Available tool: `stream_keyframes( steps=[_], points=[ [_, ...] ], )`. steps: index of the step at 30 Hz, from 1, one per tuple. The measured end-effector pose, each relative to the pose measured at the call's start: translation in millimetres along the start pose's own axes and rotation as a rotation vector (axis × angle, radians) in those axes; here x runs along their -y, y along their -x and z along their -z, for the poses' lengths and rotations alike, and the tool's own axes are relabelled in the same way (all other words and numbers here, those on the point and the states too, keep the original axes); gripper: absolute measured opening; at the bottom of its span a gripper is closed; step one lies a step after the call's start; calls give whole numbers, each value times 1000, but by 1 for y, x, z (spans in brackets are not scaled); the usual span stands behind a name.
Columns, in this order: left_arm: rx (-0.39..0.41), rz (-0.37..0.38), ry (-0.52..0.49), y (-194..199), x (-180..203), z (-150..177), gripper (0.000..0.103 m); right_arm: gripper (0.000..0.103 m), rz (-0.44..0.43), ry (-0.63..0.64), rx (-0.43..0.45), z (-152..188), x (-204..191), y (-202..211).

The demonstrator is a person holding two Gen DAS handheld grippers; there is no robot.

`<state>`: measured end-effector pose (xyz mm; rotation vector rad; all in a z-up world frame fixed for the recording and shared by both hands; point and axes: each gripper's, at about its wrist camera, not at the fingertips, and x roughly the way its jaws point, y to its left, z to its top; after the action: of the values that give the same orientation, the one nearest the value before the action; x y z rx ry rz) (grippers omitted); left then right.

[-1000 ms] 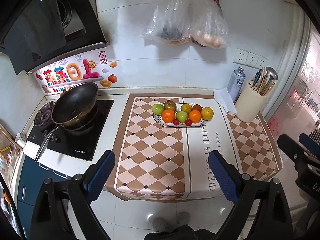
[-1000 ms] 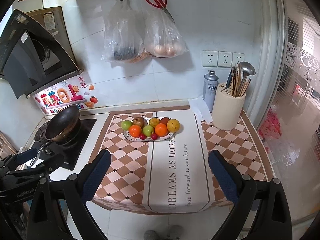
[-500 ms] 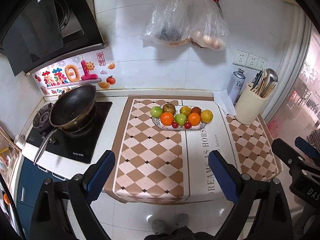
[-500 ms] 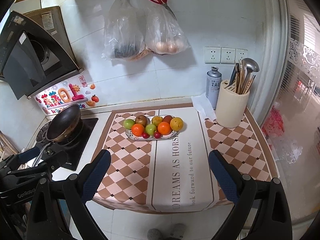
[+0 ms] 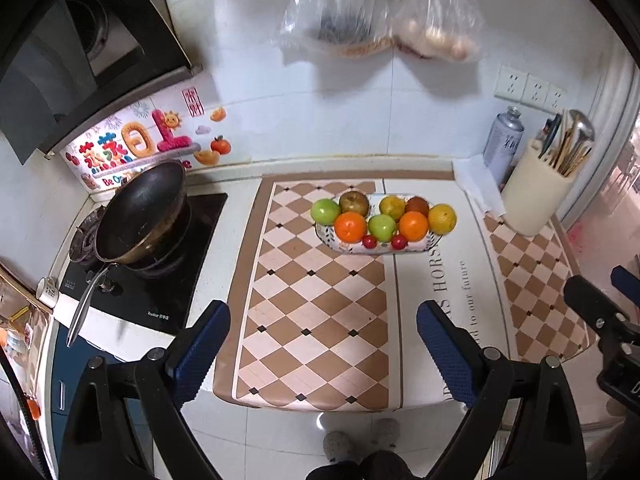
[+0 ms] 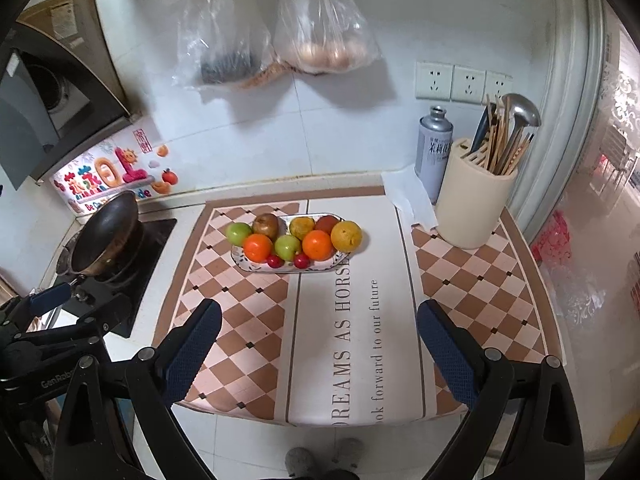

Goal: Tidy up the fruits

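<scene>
A patterned oval plate (image 5: 416, 246) (image 6: 324, 267) sits on the checkered mat at the back of the counter. It holds two oranges (image 5: 350, 227), green apples (image 5: 325, 211), a brown pear (image 5: 354, 202), a yellow citrus (image 5: 442, 218) and two small red fruits (image 5: 369, 241). My left gripper (image 5: 323, 340) is open and empty, above the counter's front edge, well short of the plate. My right gripper (image 6: 318, 338) is open and empty, also near the front edge. Each gripper shows at the side of the other's view.
A black wok (image 5: 140, 212) sits on the stove at the left. A cream utensil holder (image 6: 474, 204) and a grey can (image 6: 434, 148) stand at the back right. Two plastic bags (image 6: 272, 32) hang on the wall above the plate.
Both grippers have moved forward and closer to the counter; the plate and the mat look larger. Both stay open and empty.
</scene>
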<state>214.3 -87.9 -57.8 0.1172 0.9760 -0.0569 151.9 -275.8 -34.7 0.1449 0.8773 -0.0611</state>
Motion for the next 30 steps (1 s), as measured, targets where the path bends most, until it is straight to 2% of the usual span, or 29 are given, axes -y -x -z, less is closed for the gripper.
stream_keyframes(
  steps=[12, 30],
  points=[
    [-80, -22, 5, -49, 9, -8, 96, 100, 1, 1, -101, -5, 0, -59],
    [-74, -13, 27, -52, 9, -13, 96, 100, 18, -11, -115, -7, 6, -71]
  ],
)
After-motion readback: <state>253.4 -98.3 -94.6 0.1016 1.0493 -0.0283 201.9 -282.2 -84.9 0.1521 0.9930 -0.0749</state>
